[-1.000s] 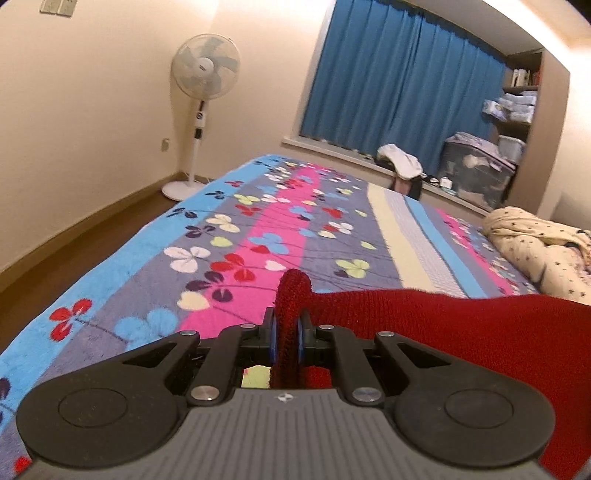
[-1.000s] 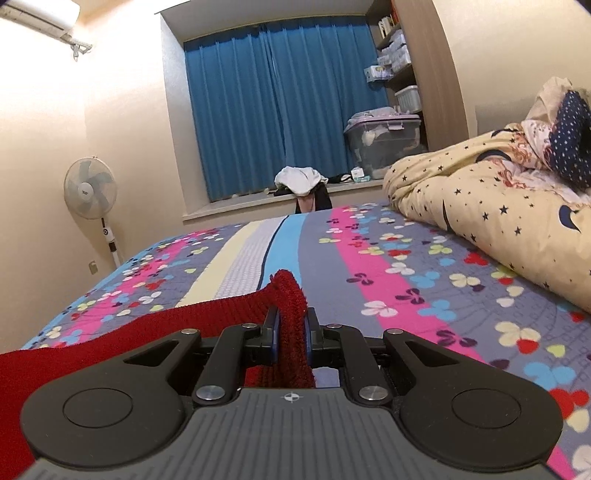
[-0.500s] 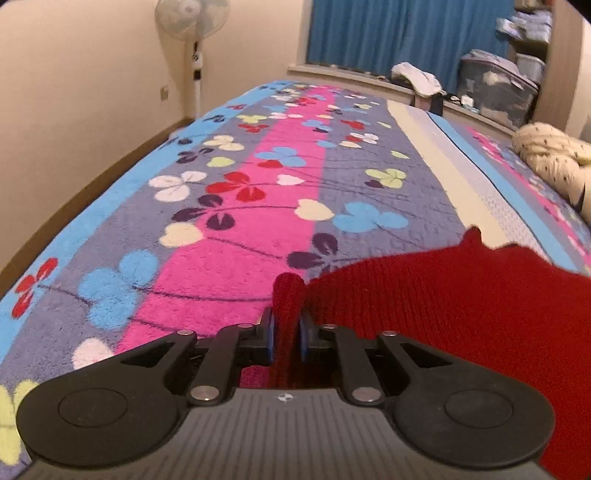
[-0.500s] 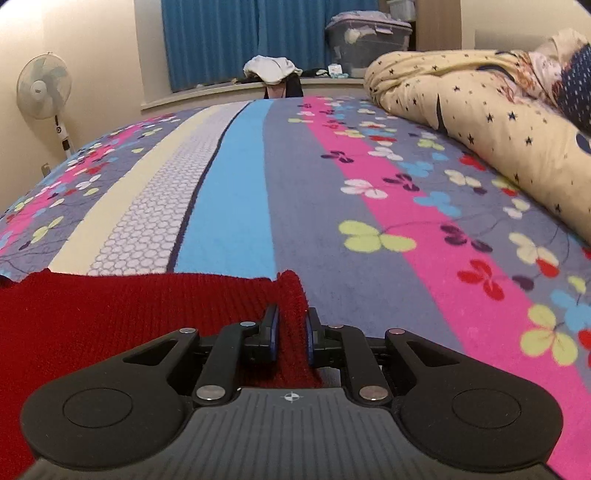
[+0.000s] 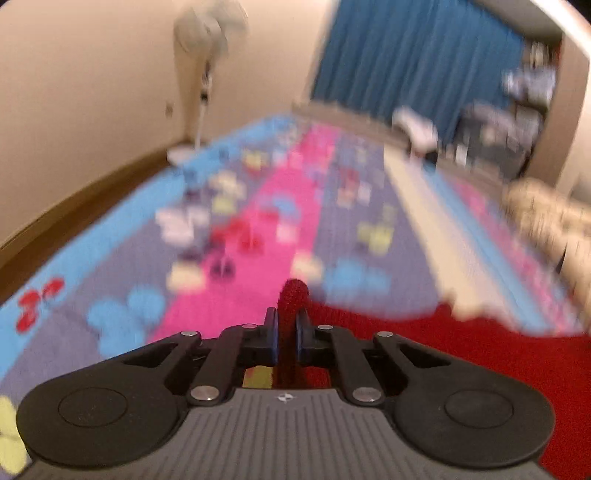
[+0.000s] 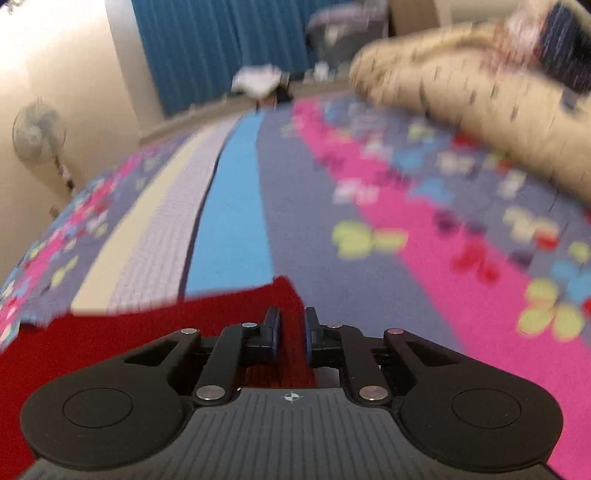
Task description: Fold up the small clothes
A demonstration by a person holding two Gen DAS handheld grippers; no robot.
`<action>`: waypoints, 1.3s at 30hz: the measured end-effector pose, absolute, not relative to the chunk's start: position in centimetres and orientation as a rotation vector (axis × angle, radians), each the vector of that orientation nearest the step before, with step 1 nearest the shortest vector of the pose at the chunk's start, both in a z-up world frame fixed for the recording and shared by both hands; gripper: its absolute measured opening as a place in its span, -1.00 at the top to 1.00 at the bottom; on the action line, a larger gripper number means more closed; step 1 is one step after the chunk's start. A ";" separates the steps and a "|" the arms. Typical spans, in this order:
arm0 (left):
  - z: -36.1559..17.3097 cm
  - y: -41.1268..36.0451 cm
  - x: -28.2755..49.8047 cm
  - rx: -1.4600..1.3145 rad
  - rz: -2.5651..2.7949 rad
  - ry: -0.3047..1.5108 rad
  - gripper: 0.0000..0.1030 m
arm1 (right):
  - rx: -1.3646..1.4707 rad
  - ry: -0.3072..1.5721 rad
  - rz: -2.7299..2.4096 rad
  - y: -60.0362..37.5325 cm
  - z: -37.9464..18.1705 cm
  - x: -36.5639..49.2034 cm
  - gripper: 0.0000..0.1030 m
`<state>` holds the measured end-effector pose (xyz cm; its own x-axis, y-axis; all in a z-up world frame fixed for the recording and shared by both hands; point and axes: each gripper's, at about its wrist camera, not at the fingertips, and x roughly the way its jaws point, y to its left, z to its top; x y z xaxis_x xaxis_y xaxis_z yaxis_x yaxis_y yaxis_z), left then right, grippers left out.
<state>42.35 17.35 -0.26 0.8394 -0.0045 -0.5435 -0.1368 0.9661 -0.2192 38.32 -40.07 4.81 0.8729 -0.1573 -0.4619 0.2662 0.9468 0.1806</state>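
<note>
A red knit garment point(image 5: 443, 350) stretches between both grippers, low over the flowered striped bedspread point(image 5: 288, 206). In the left wrist view my left gripper point(image 5: 286, 317) is pinching a bunched corner of the knit, its jaws closing tight on it, and the cloth runs off to the right. In the right wrist view the garment point(image 6: 129, 332) spreads to the left, with my right gripper point(image 6: 291, 317) shut on its other corner. Both views are blurred by motion.
A cream star-print quilt point(image 6: 461, 92) is heaped along the right side of the bedspread point(image 6: 232, 221). A standing fan point(image 5: 207, 33) is by the left wall. Blue curtains point(image 5: 424, 55), a storage box and a white bundle point(image 6: 258, 79) line the far windowsill.
Both views dipped toward the bed half a second ago and now look further up the room again, blurred. The red garment stays pinched in both grippers, lower over the bedspread.
</note>
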 end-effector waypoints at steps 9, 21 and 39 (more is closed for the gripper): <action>-4.1 13.0 42.5 0.078 0.125 0.704 0.64 | 0.221 0.633 -0.277 -40.8 1.9 39.7 0.53; 4.0 11.6 32.6 0.070 -0.054 0.797 -0.05 | 0.416 0.555 -0.239 -42.6 9.9 30.0 0.19; 2.4 16.2 26.2 -0.173 0.038 0.887 -0.22 | 0.590 0.813 -0.281 -42.3 4.0 23.5 -0.04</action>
<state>26.20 16.22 2.44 0.6319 -0.0386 -0.7741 -0.1047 0.9854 -0.1346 23.52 -42.27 4.00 0.6620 -0.0142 -0.7494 0.4519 0.8052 0.3840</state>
